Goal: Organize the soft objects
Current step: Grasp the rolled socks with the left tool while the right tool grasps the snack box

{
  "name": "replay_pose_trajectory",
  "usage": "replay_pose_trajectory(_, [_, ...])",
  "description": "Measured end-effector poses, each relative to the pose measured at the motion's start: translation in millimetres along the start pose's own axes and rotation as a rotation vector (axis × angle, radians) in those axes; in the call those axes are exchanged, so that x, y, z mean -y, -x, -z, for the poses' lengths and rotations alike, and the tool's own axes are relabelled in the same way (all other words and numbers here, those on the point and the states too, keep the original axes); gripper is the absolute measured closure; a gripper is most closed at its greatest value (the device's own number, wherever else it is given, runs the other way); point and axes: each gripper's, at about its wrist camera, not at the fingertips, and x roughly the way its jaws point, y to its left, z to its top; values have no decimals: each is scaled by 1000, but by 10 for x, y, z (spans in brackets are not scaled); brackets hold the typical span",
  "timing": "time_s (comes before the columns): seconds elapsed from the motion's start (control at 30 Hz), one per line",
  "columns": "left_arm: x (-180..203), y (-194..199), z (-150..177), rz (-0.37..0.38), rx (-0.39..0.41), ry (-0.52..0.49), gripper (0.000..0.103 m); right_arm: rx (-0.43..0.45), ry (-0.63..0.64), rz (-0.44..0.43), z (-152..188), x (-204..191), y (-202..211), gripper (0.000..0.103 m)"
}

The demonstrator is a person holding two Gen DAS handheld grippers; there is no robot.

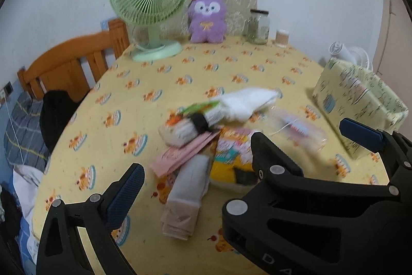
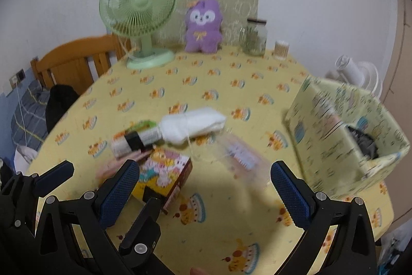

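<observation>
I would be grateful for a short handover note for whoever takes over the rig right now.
Left gripper: open, empty, above the pile.
Right gripper: open, empty, near the table's front edge.
Pile at table centre: white cloth, banded roll, pink cloth, beige folded cloth, colourful box.
Fabric bin at right already holds something dark.
Left: move the pile's soft items into the bin.

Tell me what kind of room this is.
Probably a bedroom in a home: a wooden bed frame with bedding stands beside the cloth-covered table, which holds a desk fan and a plush toy.
</observation>
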Motion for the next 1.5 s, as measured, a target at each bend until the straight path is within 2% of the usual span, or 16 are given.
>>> replay_pose_trajectory(0.47, [-257,-285,211,-24,-82,32,2,-89,8,-35,221,-256,-414,0])
replay_pose_trajectory(0.7, [-347,-373,209,-19,-96,59,2,-96,30,-69,203,-342,-533,0])
replay_pose_trajectory(0.93, [-405,-424,183,-45,-88,66,0,-115,40,-84,163,-403,-627,0])
replay_pose_trajectory(1.13, [-454,-448,155,-49,-103,83,2,-187,13,-103,105,-398,-788,0])
replay_pose_trajectory(1.3, [-453,-456,143,-43,-123,71,2,-204,32,-83,99,-413,-813,1])
replay_pose_trajectory(1.33, [-450,-456,137,-43,-127,72,5,-215,30,-78,94,-416,-815,5])
replay_pose_trajectory(1.37, [-442,-435,132,-41,-123,78,11,-213,25,-68,95,-411,-806,26])
replay_pose_trajectory(1.4, [-414,-387,123,-43,-98,73,48,-182,24,-50,93,-407,-768,40])
replay_pose_trajectory(1.43, [-388,-371,110,-17,-102,66,68,-156,35,-82,82,-404,-743,77])
replay_pose_trajectory(1.47, [-360,-374,103,-17,-104,59,71,-151,42,-119,72,-395,-739,79])
replay_pose_trajectory(1.5, [-321,-378,98,-8,-100,41,81,-167,75,-156,46,-393,-751,79])
